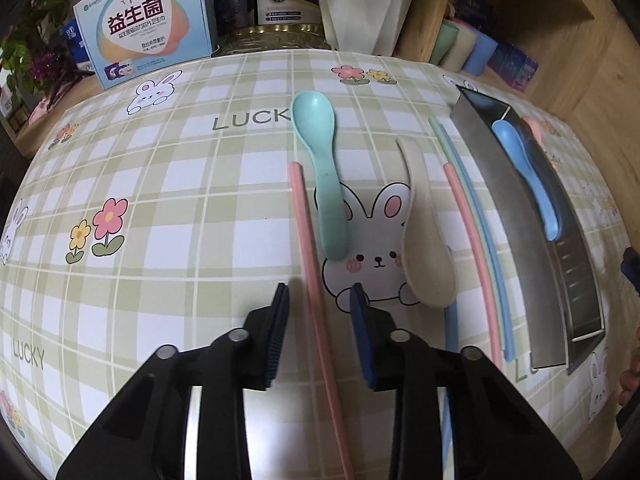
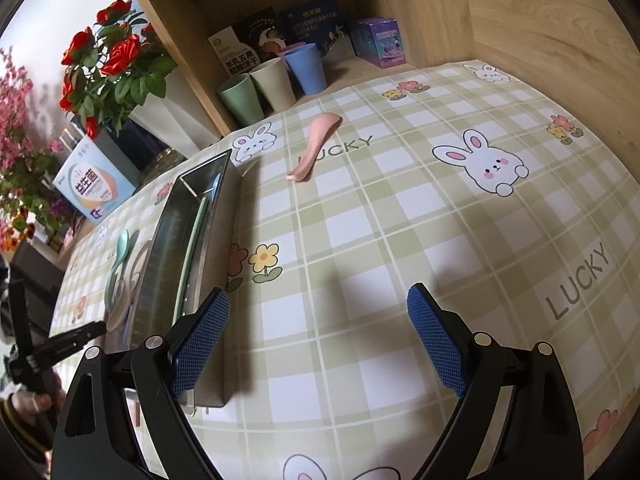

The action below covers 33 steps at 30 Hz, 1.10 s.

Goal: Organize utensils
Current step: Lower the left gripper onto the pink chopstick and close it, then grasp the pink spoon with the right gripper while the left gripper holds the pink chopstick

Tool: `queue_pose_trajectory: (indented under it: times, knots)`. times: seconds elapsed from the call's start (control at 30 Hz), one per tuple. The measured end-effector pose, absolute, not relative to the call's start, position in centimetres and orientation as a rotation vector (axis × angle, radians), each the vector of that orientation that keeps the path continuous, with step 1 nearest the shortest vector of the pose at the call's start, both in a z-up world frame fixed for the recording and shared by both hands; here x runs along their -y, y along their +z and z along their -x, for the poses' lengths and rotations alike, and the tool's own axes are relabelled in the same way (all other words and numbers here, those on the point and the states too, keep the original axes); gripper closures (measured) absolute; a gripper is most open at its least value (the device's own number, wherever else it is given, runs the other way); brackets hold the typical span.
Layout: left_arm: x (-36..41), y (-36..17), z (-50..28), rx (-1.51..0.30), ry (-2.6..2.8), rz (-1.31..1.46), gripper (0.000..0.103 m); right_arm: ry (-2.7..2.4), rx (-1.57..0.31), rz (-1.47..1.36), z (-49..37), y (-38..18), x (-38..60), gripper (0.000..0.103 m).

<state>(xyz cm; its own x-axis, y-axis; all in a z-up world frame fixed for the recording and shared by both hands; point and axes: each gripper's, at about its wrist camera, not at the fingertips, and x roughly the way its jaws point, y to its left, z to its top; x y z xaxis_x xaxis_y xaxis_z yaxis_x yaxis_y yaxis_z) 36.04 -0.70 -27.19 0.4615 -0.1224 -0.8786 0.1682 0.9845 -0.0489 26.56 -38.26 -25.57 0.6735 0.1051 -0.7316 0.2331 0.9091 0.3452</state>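
Observation:
A long pink chopstick (image 1: 308,248) lies on the checked tablecloth and runs between the fingers of my left gripper (image 1: 320,288). The pads stand apart from the chopstick on both sides, so the gripper is open. Beside the chopstick lie a teal spoon (image 1: 320,168) and a beige spoon (image 1: 424,248). Further right is a bundle of pink, green and blue chopsticks (image 1: 476,240). A metal tray (image 1: 480,140) holds a blue spoon (image 1: 528,176). My right gripper (image 2: 318,294) is open and holds nothing, its left finger next to the tray (image 2: 216,232). A pink spoon (image 2: 316,144) lies beyond.
Green, beige and blue cups (image 2: 272,80) stand in a wooden shelf with several boxes. A white vase (image 1: 360,0), a probiotic box (image 1: 144,28) and flowers (image 2: 116,56) line the back edge. A person's hand shows at the left of the right wrist view.

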Motion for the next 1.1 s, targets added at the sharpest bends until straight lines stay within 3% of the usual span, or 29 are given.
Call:
queue_pose_trajectory:
  times: [0.27, 0.37, 0.43, 1.1]
  knots:
    - [1.2, -27.4, -36.6, -1.059, -0.171, -0.095, 0.078, -0.060, -0.832, -0.428, -26.5, -25.3, 37.7, 0.015]
    - [1.0, -27.5, -36.6, -1.051, -0.149, -0.093, 0.094, -0.060, -0.829, -0.430, -26.4, -25.2, 37.7, 0.015]
    - [0.5, -27.5, -36.5, -1.056, -0.143, -0.069, 0.097, -0.061, -0.828, -0.429, -26.3, -25.2, 37.6, 0.015]
    - [-1.9, -26.2, -32.2, -1.065, -0.076, 0.007, 0.097, -0.056, -0.833, -0.425, -26.0, -25.2, 37.0, 0.016]
